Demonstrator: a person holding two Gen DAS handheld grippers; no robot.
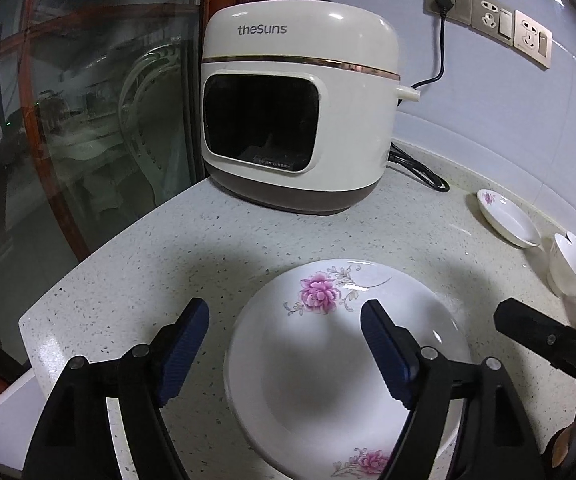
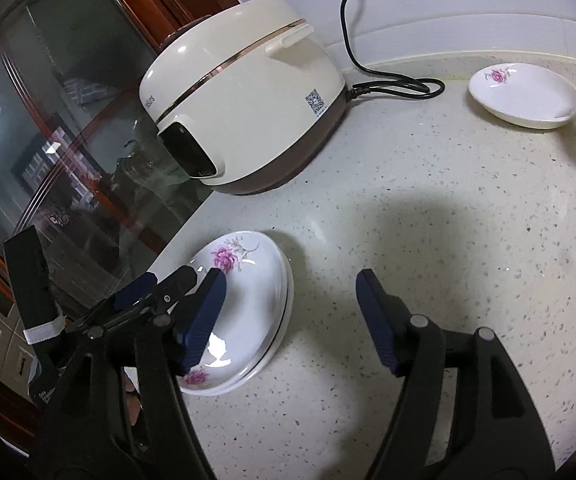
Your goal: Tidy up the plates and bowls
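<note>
A stack of white plates [image 1: 327,376] with pink flowers lies on the speckled counter, close to its left edge. My left gripper [image 1: 284,340] is open; its left finger hangs over bare counter and its right finger over the plate, so the plate's left rim lies between the jaws without pad contact. My right gripper [image 2: 291,316] is also open, straddling the right rim of the plates [image 2: 256,304]: left finger above the plate, right finger over the counter. The left gripper [image 2: 160,284] shows at the stack's far side in the right wrist view.
A cream rice cooker [image 1: 299,112] stands at the back, its black cord [image 2: 399,84] looping on the counter. A small flowered dish [image 2: 523,96] and white cups [image 1: 567,268] sit at the right. A glass door [image 1: 88,120] borders the counter edge [image 1: 100,252] on the left.
</note>
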